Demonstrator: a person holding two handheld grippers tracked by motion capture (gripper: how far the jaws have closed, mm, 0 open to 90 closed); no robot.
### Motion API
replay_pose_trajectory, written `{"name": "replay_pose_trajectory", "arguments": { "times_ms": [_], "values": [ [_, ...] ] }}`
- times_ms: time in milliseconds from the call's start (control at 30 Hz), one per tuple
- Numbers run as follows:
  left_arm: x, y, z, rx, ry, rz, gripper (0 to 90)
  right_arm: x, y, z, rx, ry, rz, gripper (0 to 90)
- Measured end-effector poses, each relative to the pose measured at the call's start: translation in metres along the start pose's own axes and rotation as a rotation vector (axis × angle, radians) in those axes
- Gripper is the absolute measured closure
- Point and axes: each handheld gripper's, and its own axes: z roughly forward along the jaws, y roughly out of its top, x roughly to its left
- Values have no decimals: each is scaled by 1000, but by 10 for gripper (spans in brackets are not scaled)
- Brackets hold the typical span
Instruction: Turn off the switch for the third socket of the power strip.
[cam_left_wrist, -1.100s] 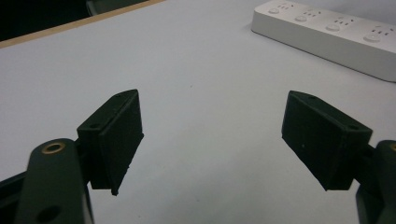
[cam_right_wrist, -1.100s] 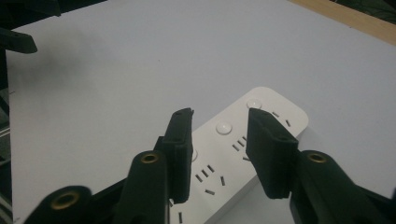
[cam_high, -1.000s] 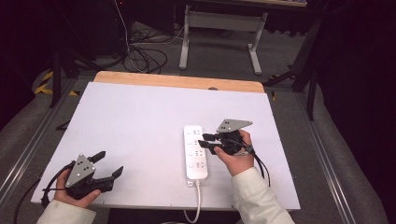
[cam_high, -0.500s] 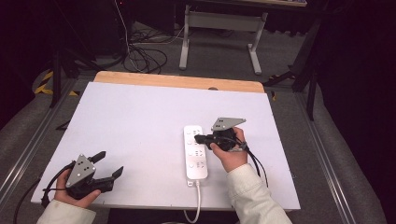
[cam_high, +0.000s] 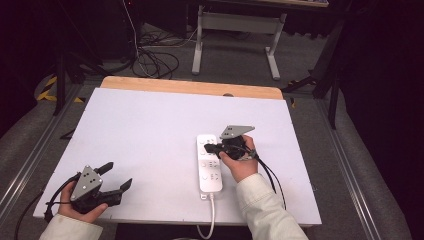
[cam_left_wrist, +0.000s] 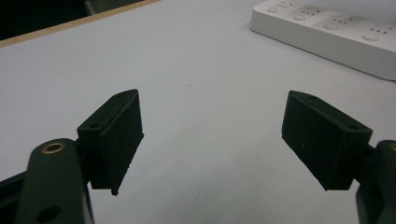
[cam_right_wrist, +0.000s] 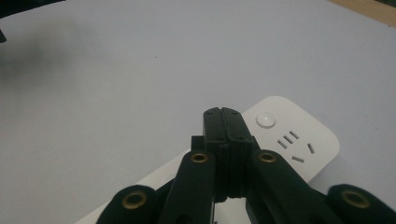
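Power strip is lying centre-right of the high view; I'm hovering the right gripper, jaws pressed together, over its upper end, probably to press a switch. Left gripper is idling wide at lower left.

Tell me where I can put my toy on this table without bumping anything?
The far half of the white table top, up to the wooden edge, is bare. So is the middle stretch between the left gripper and the power strip. It is crowded by the strip, where the right gripper sits with shut fingers.
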Motion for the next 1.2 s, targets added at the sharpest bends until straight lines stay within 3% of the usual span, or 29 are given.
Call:
{"name": "replay_pose_trajectory", "arguments": {
  "times_ms": [667, 1200],
  "values": [
    [-1, 0, 0, 4, 4, 11, 211, -2, -7, 24, 58, -26, -15, 900],
    [-1, 0, 0, 4, 6, 9, 212, 1, -9, 28, 66, -50, -37, 900]
  ]
}}
